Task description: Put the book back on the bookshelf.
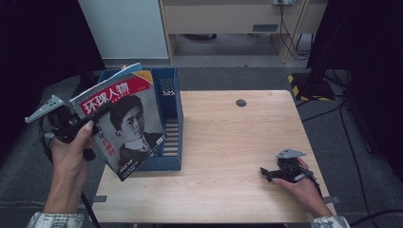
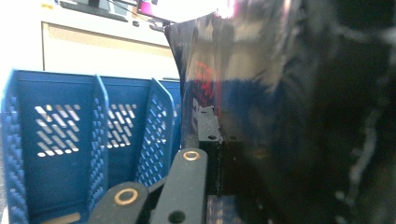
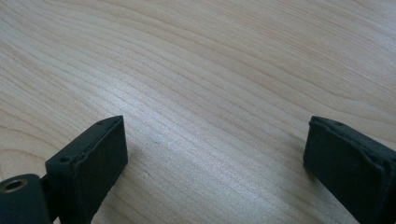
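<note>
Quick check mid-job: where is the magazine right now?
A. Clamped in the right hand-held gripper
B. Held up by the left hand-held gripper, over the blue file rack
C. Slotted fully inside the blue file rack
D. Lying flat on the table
B: the left hand-held gripper is shut on the magazine, lifted in front of the blue file rack; the right hand-held gripper rests open on the table.

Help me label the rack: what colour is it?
Blue, with slotted and perforated walls; the rack shows best in the left gripper view.
</note>
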The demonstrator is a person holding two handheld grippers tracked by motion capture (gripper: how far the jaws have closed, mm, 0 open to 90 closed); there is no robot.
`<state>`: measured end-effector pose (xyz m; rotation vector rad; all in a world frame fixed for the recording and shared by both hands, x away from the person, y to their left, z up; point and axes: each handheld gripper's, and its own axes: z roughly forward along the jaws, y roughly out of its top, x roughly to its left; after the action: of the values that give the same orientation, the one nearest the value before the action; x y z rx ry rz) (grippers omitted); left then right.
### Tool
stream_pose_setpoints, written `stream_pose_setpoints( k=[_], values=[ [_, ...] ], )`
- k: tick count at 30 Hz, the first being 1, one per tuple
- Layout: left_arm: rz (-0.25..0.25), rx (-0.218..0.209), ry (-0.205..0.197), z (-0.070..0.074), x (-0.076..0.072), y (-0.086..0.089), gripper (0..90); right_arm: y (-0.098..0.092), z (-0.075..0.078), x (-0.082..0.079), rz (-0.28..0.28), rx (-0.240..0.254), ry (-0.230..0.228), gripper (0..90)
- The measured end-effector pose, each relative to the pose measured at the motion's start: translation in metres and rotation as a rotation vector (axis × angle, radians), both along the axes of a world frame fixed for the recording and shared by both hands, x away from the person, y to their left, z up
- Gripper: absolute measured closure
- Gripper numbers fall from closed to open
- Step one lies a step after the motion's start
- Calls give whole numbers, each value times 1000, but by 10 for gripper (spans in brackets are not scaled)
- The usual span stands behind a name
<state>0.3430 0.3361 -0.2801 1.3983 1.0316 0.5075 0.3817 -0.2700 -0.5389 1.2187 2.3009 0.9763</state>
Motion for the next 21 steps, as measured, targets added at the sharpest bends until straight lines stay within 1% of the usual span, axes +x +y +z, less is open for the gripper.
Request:
stream_pose_setpoints(
  k=[8,11,21],
  values=[
    [32,2,-6,3,-5,15,867,0,0,0,-1,2,2,66],
    [50,11,-5,2,-7,22,867,0,0,0,-1,2,2,66],
    [74,10,-3,1,-12,37,867,0,0,0,-1,1,1,67]
  ],
)
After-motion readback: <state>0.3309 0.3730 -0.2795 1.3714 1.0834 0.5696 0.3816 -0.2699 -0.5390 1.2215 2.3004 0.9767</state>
